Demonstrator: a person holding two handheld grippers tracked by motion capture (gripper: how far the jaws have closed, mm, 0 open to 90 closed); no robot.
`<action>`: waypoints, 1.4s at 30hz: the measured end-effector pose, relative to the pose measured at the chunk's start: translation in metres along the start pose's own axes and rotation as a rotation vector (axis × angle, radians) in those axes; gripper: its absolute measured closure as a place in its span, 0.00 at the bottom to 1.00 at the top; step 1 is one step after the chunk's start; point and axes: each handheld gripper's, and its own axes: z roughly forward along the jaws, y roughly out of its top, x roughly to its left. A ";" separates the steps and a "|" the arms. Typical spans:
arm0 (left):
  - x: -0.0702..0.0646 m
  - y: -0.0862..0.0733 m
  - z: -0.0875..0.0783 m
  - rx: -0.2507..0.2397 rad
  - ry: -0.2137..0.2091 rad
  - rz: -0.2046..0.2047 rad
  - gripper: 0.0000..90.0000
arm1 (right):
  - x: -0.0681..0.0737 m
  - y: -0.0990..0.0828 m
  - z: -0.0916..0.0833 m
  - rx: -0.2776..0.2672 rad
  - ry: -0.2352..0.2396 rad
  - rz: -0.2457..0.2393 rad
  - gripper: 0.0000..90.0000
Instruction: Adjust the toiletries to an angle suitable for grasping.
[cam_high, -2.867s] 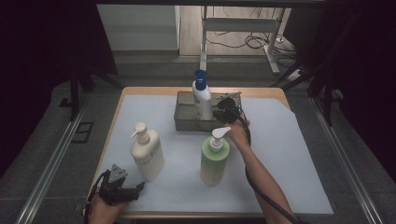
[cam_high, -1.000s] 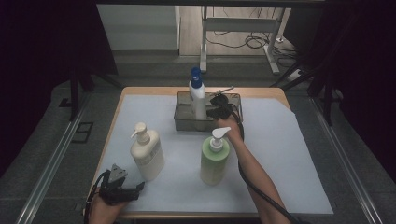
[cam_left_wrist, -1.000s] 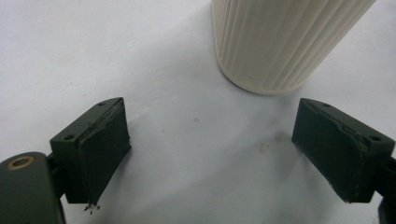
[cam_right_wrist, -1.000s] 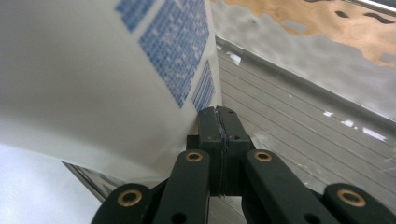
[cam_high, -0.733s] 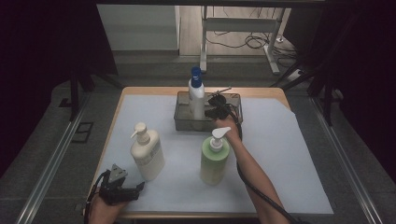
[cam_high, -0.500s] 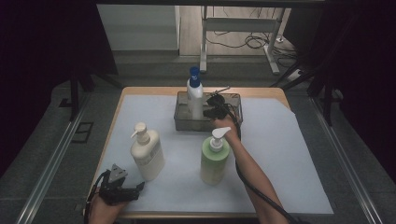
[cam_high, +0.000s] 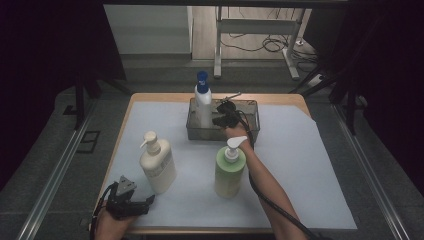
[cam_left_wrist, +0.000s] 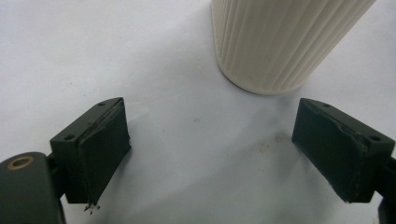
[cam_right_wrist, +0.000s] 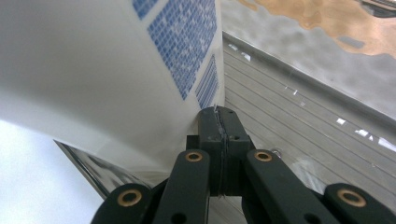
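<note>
Far left, near edge of the table (cam_high: 150, 102): left gripper (cam_high: 131, 204) rests low on the white sheet (cam_high: 300, 165), jaws spread wide with nothing between them; in the left gripper view the ribbed base of the cream pump bottle (cam_high: 156, 163) stands just ahead of the pads (cam_left_wrist: 100, 151), apart from them. That cream bottle is upright on the sheet, untouched. Further right, the green pump bottle (cam_high: 230, 168) also stands upright on the sheet, near the person's right forearm (cam_high: 265, 175), which passes just beside it. Behind these, at mid-table, sits the clear rectangular bin (cam_high: 250, 131). Inside its left part stands the white bottle with the blue cap (cam_high: 202, 104), upright, its cap well above the rim. Right gripper (cam_high: 225, 114) is at the bin, just to the right of that bottle; the right gripper view shows its jaws clenched tight together, pad against pad, holding nothing, their tips against or very close to the bottle's white wall with its blue printed panels (cam_right_wrist: 187, 42); I cannot tell whether they truly touch. Judgement: one bottle of three looks placed in the bin, and the shut jaws seem to be nudging or steadying it; the cream and green bottles remain outside, so the job reads as roughly a third done. The blue-capped bottle is tall, slim, smooth plastic, glossy, likely to tip if pushed high.
</note>
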 end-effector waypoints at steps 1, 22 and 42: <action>0.000 0.000 0.000 0.000 0.000 0.000 0.12 | 0.001 0.000 0.000 0.000 0.004 0.000 0.99; 0.000 0.000 0.000 0.001 0.000 0.001 0.12 | 0.017 0.007 0.002 -0.016 0.053 -0.019 0.99; 0.000 0.000 0.000 0.001 0.000 0.002 0.12 | 0.026 0.006 0.003 -0.018 0.083 -0.036 0.98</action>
